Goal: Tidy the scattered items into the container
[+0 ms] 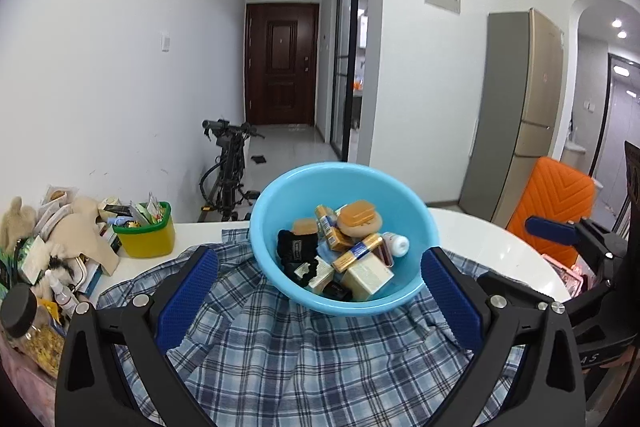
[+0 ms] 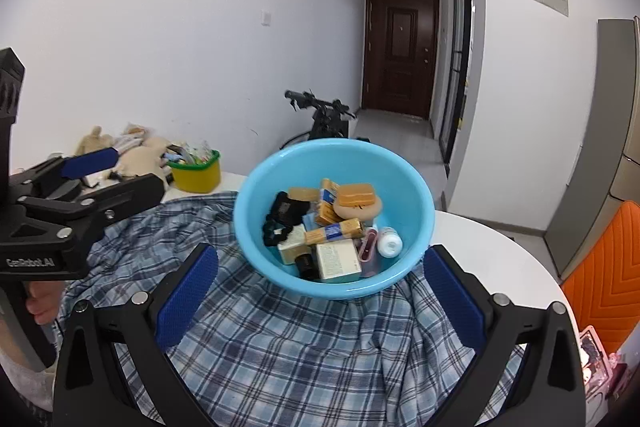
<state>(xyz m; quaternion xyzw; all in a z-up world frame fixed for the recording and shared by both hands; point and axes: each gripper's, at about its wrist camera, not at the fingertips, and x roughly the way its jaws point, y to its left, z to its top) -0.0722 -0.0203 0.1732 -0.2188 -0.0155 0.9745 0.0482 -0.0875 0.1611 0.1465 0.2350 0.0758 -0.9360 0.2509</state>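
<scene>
Left wrist view: round light-blue plastic bowl (image 1: pixel 280 203) on rumpled blue plaid cloth (image 1: pixel 312 355), filled with small items. Left gripper (image 1: pixel 320 267) wide, empty. Right gripper (image 2: pixel 320 265) wide, empty.

white "GenRobot.AI" lettering on the left claw (image 2: pixel 86 179) body, box labels in the bowl (image 2: pixel 256 187) unreadable

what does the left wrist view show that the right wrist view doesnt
Only the left wrist view shows the black-lidded jar and the right hand-held gripper, open. Only the right wrist view shows the left hand-held gripper, open, and the fingers holding it. Both share the blue basin full of small items, tilted on the plaid cloth, plus the yellow tub.
</scene>
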